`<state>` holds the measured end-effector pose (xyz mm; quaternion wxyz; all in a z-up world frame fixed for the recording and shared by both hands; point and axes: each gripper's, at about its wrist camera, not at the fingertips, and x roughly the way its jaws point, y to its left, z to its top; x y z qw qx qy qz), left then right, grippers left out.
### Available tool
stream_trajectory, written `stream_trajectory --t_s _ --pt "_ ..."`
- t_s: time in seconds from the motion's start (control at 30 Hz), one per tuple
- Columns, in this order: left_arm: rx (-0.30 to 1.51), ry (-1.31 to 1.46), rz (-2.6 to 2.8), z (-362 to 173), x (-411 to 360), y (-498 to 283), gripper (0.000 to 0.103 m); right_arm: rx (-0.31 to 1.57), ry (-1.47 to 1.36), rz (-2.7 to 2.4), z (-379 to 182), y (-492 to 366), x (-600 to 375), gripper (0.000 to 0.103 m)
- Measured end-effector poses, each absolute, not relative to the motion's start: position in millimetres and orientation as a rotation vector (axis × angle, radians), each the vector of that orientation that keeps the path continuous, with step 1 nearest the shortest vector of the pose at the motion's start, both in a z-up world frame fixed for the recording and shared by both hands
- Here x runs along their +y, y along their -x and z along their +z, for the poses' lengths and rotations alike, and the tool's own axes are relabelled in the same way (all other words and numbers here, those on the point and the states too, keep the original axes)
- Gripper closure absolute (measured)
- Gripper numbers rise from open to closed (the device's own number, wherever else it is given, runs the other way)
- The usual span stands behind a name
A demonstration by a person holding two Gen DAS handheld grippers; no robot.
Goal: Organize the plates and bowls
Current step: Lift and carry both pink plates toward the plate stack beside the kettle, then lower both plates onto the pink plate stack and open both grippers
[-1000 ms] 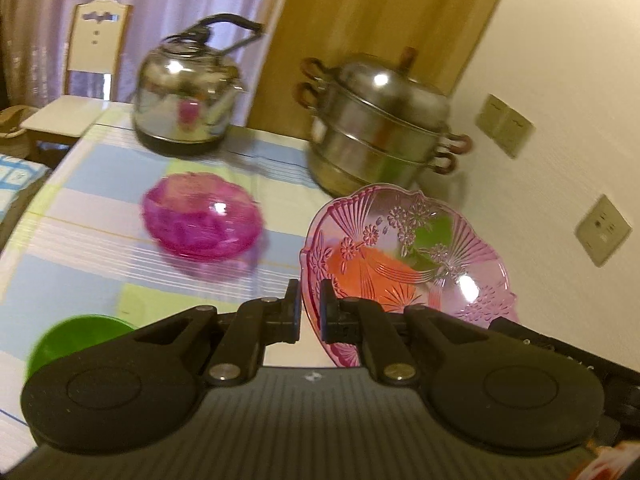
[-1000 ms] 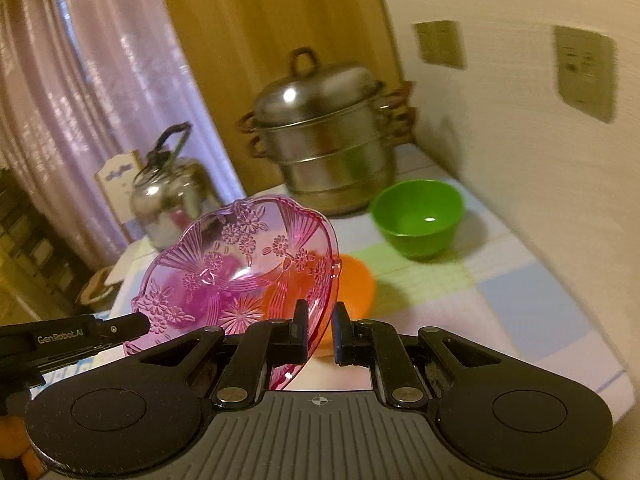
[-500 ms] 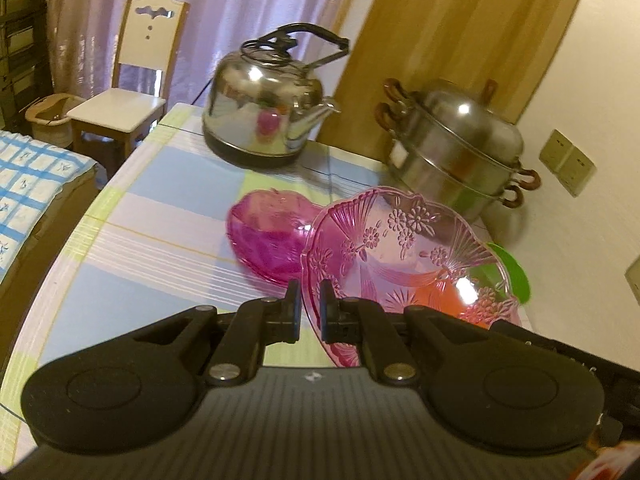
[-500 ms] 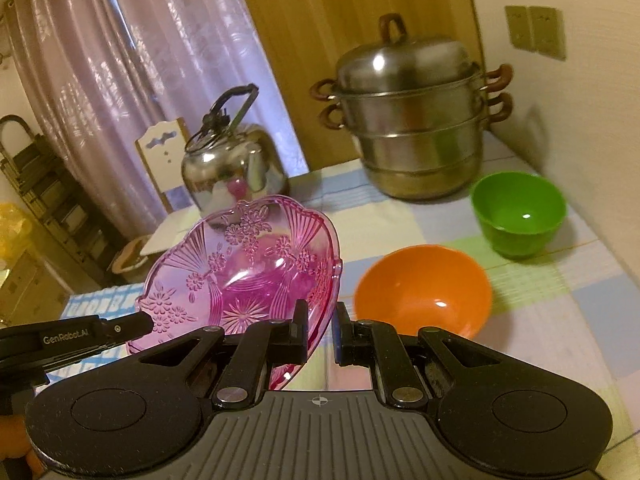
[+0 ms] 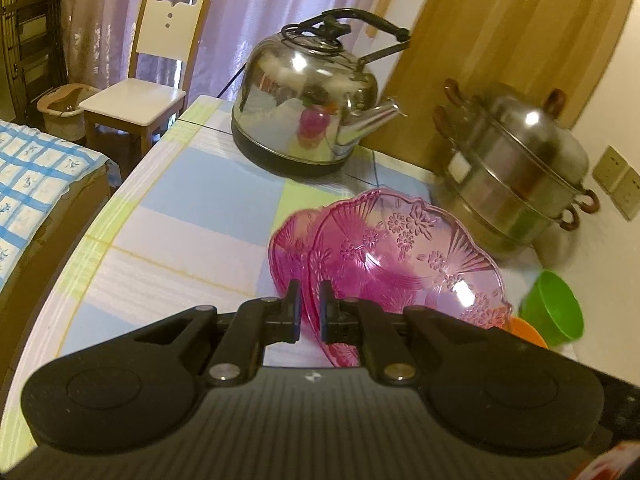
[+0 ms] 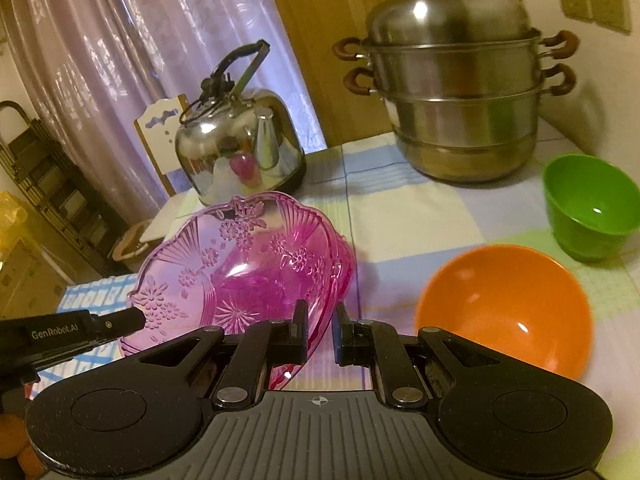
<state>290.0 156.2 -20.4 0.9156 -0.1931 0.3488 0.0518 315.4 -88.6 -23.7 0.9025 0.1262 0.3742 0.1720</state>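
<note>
Over table (image 5: 208,200), plate (image 5: 400,256) between tongs (image 5: 310,308).

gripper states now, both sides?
Left gripper: jaws shut on the pink plate rim.
Right gripper: jaws shut on the same plate's opposite rim.

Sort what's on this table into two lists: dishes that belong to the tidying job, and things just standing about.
Job:
pink glass plate, held by the left tool and right tool
pink bowl beneath it
orange bowl
green bowl

Standing about:
kettle
steamer pot
chair
</note>
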Motion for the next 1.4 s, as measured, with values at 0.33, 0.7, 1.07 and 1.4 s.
stream_trajectory --t_s 0.33,0.7,1.07,1.4 --pt "0.716 0.419 0.119 -52 165 -344 0.096 0.793 -0.247 0.325 -63 -377 -73 0.092" --pt "0.786 0.402 0.149 -83 173 -377 0.096 0.811 -0.182 0.336 -91 -414 -55 0.091" --pt "0.802 0.395 0.154 -93 174 -380 0.096 0.828 -0.168 0.343 -102 -420 -51 0.091" --pt "0.806 0.4 0.172 -94 174 -382 0.091 0.802 -0.157 0.347 -105 -423 -48 0.086"
